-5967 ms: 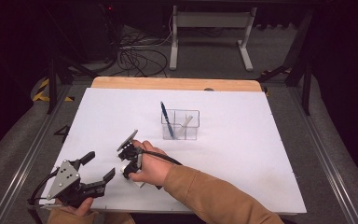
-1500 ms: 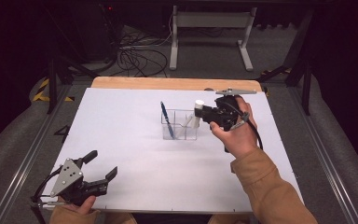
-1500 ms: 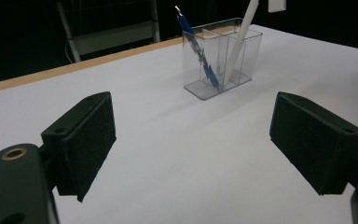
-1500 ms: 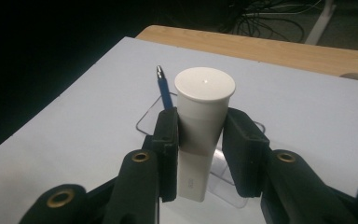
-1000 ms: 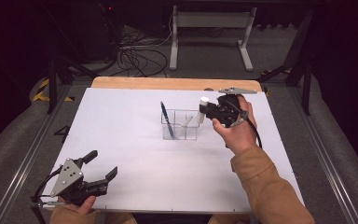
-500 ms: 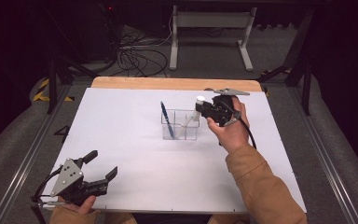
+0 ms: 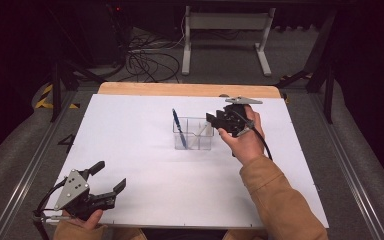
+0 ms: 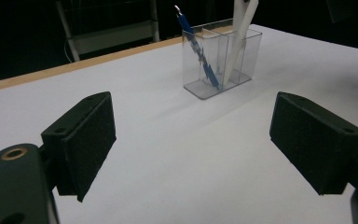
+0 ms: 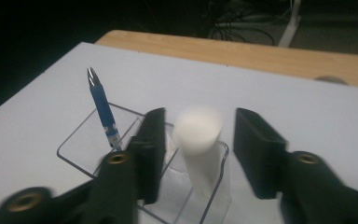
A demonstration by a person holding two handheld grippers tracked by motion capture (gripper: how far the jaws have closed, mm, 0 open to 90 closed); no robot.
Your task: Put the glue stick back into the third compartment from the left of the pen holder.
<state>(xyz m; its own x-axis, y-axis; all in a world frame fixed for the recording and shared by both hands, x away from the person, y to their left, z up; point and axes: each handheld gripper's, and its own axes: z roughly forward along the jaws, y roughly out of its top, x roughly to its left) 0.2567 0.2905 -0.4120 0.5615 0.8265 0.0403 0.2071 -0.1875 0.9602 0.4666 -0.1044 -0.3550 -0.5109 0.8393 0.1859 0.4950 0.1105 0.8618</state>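
White marker dropped into the clear holder, right gripper letting go

The right gripper (image 9: 193,154) sits over the clear holder (image 7: 193,134) near the desk's (image 7: 145,170) centre; its jaws have just been opening and now stand part-open on either side of the white marker (image 9: 199,140), pads apparently clear of it. The marker leans in the holder's right compartment, at three o'clock from the blue pen (image 7: 178,126). The release step looks nearly done; next, the gripper should lift straight up without snagging the marker. The left gripper (image 7: 111,189) rests wide and empty at seven o'clock.
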